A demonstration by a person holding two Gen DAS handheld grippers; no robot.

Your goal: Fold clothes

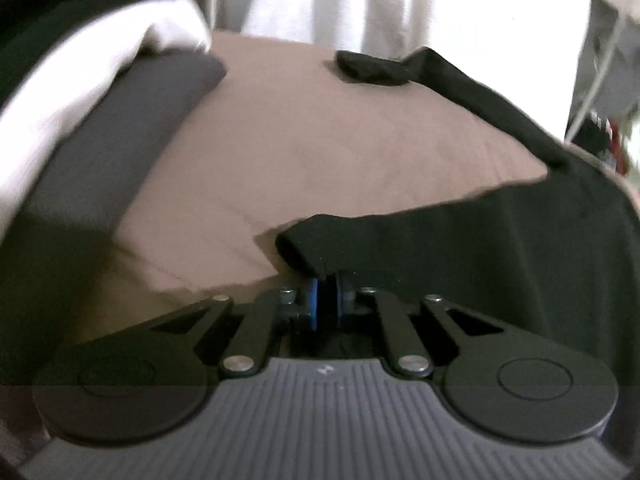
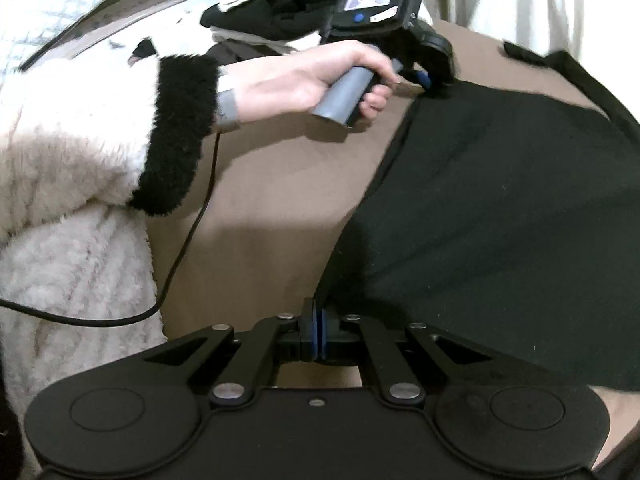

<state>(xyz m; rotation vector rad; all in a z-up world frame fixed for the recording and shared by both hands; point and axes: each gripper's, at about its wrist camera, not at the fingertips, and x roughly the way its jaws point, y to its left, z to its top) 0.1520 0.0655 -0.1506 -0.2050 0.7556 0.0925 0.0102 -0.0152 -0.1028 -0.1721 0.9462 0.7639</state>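
A black garment (image 1: 500,248) lies spread on a brown sheet (image 1: 320,152); it also shows in the right wrist view (image 2: 500,208). My left gripper (image 1: 327,304) is shut on a folded edge of the black garment, low over the sheet. It shows in the right wrist view (image 2: 434,80), held in a hand at the garment's far corner. My right gripper (image 2: 318,336) is shut on the garment's near edge. A long black sleeve or strap (image 1: 460,80) trails toward the back.
A folded dark grey cloth (image 1: 120,132) lies at the left of the sheet beside white bedding (image 1: 80,76). A fluffy white sleeve with a black cuff (image 2: 172,132) and a black cable (image 2: 192,232) cross the left of the right wrist view. White curtains (image 1: 360,0) hang behind.
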